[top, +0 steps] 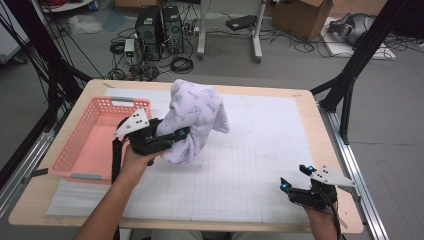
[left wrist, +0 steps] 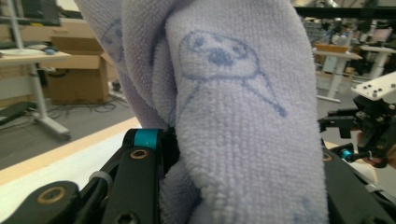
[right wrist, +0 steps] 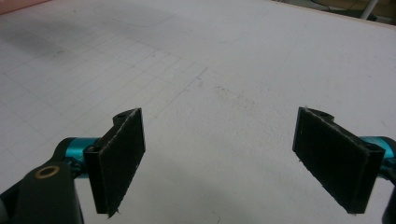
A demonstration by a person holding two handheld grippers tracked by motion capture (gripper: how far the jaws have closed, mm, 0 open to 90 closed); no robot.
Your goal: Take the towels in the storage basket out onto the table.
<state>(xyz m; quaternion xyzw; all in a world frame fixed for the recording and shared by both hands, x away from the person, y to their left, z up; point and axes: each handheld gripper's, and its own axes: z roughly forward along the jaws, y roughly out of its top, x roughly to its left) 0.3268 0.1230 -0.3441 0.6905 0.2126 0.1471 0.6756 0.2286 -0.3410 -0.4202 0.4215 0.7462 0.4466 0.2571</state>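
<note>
Our left gripper clamps the bunched towel, lifted above the table just beside the pink basket. Our right gripper rests open, empty. Risk: trailing folds snagging the basket rim.

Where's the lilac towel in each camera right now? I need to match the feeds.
High view: the lilac towel is bunched upright left of centre, clamped in the left gripper, beside the pink basket.
Left gripper view: the towel rises between the jaws across the middle of the picture.
Right gripper view: not in it; the right gripper stands open over the gridded white mat.
Shared landmark: the mat.
</note>
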